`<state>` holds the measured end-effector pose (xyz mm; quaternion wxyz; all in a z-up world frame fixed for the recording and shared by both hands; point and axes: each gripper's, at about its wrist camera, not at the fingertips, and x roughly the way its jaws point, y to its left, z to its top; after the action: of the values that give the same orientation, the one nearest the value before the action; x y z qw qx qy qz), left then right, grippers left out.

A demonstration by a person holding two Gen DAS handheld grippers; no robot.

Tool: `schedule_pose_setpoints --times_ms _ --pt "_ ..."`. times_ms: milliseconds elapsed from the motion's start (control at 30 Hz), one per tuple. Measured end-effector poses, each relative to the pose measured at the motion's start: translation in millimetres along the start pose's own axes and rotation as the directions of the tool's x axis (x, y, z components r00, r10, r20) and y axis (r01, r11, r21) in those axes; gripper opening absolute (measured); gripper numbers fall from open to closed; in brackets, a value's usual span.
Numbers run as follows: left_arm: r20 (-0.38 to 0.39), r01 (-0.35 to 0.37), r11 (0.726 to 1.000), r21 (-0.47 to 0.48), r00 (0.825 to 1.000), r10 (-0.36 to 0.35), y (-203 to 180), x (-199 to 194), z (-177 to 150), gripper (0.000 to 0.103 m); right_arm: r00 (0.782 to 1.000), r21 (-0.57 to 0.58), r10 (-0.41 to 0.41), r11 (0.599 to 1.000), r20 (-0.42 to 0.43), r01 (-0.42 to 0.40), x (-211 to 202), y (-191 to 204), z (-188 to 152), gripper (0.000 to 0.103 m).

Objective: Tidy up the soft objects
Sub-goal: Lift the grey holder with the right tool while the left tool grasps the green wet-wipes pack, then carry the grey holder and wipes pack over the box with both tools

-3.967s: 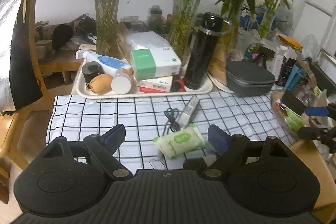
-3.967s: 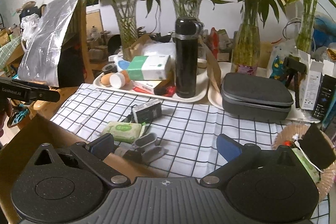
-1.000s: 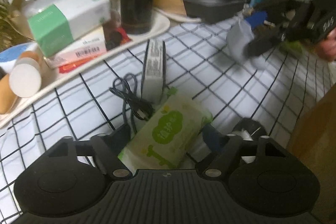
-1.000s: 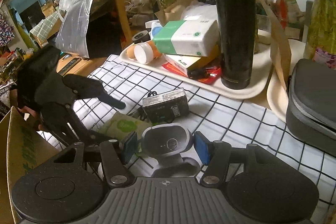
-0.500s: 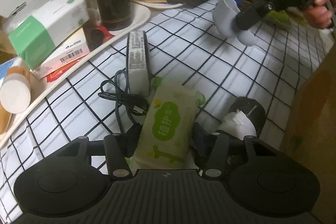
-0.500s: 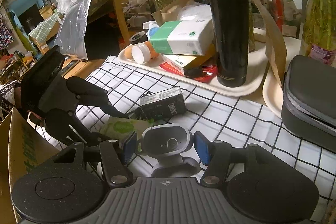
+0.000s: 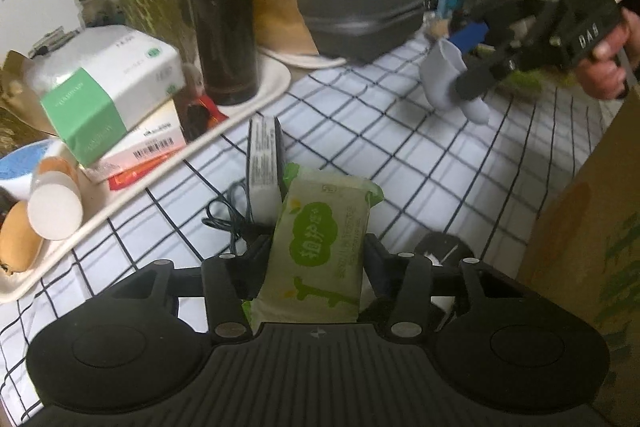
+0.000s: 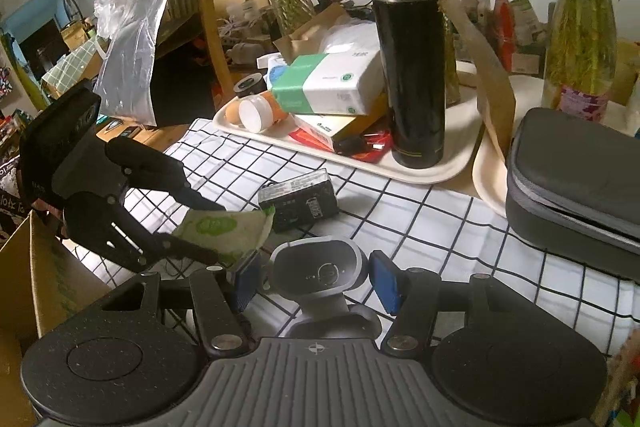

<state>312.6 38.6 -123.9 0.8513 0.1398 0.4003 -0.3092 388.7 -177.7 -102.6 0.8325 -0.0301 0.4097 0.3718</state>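
A green pack of wet wipes (image 7: pixel 320 227) sits between the fingers of my left gripper (image 7: pixel 316 247), whose jaws are closing and whose pads press on both its sides. The pack (image 8: pixel 224 227) hangs a little above the checked tablecloth (image 7: pixel 420 163). In the right wrist view the left gripper (image 8: pixel 218 231) is at the left, over the cloth's edge. My right gripper (image 8: pixel 316 281) is shut on a grey-and-white rounded device (image 8: pixel 320 267) between its blue pads. It holds the device (image 7: pixel 444 75) clear of the table; a hand grips the right gripper (image 7: pixel 462 61).
A black box with a coiled cable (image 7: pixel 262 163) lies just past the pack. Behind it are a cream tray (image 8: pixel 432 175) with a tissue box (image 8: pixel 332 83), a black flask (image 8: pixel 412 59) and a grey case (image 8: pixel 572 179). A cardboard box (image 7: pixel 592 227) stands at the cloth's near edge.
My left jaws have closed in on the wipes pack and raised it off the cloth. The right gripper keeps its hold on the grey device and has hardly moved.
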Motion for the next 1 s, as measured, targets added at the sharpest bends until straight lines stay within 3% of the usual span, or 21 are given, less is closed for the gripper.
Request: schedule_pose_setpoints --times_ms 333,700,1000 --pt "0.096 -0.096 0.989 -0.113 0.99 0.107 8 -34 10 0.048 0.999 0.015 -0.021 1.0 0.041 0.02 -22 11 -1 0.062" --pt "0.217 -0.176 0.95 -0.26 0.948 0.235 -1 -83 12 0.048 0.989 0.014 0.002 1.0 0.146 -0.005 -62 34 -4 0.062" --pt "0.297 -0.19 0.942 -0.276 0.915 0.272 -31 -120 6 0.047 0.981 -0.011 0.018 1.0 0.193 -0.016 -88 59 -10 0.062"
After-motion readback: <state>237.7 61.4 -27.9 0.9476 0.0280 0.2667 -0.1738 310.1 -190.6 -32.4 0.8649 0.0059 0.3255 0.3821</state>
